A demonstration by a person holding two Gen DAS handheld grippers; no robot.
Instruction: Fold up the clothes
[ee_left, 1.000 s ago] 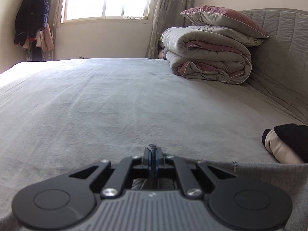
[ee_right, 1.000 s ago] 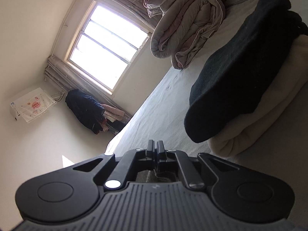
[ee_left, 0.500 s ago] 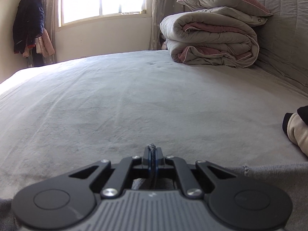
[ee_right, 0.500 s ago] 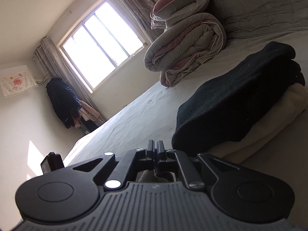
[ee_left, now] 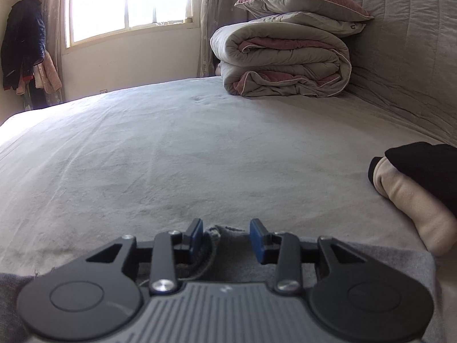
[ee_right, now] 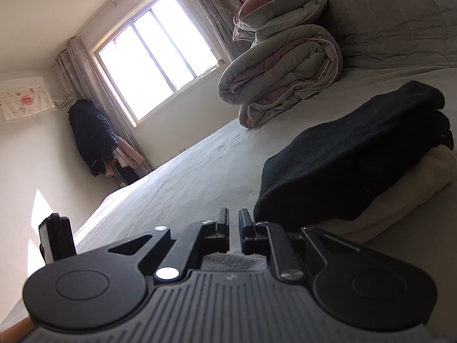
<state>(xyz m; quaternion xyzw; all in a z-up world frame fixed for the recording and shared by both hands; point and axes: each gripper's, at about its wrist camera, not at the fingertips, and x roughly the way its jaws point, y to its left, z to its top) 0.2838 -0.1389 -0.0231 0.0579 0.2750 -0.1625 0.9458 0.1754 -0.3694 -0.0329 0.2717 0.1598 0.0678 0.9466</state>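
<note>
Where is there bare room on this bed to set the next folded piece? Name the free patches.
The widest free patch is the bed sheet between the grey garment under the left gripper and the folded duvet, stretching left towards the window side. The right edge is crowded: a black garment lies on a cream one, close before the right gripper.

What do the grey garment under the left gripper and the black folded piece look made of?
Grey garment: probably cotton jersey, matte, with a cord at its edge. Black piece: likely fleece or knit, a fuzzy matte nap, thick rounded fold.
</note>
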